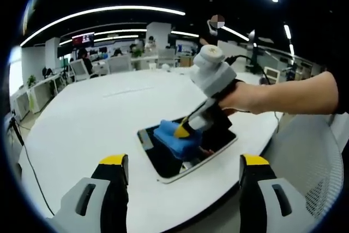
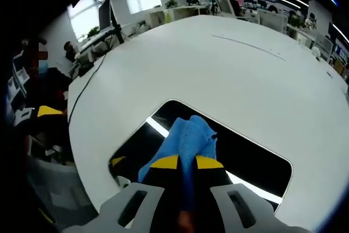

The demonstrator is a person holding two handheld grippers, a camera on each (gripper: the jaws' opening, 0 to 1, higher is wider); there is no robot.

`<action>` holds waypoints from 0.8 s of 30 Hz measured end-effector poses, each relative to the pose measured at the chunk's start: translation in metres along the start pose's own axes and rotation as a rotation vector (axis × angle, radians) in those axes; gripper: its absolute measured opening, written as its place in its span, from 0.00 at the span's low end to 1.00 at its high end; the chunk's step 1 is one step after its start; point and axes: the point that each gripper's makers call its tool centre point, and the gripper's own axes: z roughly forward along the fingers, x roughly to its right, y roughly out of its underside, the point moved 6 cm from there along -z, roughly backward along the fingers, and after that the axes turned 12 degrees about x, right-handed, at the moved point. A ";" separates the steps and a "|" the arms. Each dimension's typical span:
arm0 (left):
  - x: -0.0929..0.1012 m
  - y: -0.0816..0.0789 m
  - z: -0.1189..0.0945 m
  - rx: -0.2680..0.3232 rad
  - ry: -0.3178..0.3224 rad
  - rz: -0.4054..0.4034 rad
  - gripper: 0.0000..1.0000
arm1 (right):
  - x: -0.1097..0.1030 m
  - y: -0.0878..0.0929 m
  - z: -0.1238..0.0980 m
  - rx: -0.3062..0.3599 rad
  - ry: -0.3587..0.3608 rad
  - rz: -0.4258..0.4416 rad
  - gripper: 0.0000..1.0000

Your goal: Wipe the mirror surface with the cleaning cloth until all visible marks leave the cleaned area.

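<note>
The right gripper (image 2: 186,163), clamped on the crumpled blue cleaning cloth (image 2: 187,135), presses it onto the white-framed rectangular mirror (image 2: 256,159) near the round white tabletop's (image 2: 218,75) edge, where hard strokes could push it off; the left gripper (image 1: 182,168) hangs open.

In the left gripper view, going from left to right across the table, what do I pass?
Bare white table → mirror → blue cleaning cloth → right gripper pressing on the cloth → the person's hand holding it.
</note>
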 end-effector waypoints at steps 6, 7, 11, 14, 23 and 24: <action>0.009 0.006 0.003 -0.058 0.065 0.041 0.81 | -0.001 0.000 -0.001 -0.012 -0.015 -0.017 0.04; 0.008 0.006 0.003 -0.060 0.059 0.040 0.80 | -0.001 0.001 -0.002 -0.007 -0.013 -0.015 0.04; 0.005 0.004 0.002 -0.043 0.042 0.027 0.81 | -0.002 0.001 -0.003 0.000 -0.011 -0.005 0.04; 0.006 0.005 0.002 -0.056 0.042 0.045 0.80 | -0.002 0.000 -0.002 -0.008 -0.009 -0.023 0.04; 0.002 0.003 0.000 -0.039 0.021 0.035 0.80 | 0.002 0.004 -0.008 -0.014 0.006 -0.029 0.04; 0.002 0.003 0.000 -0.039 0.018 0.035 0.80 | 0.003 0.005 -0.009 -0.015 0.007 -0.026 0.04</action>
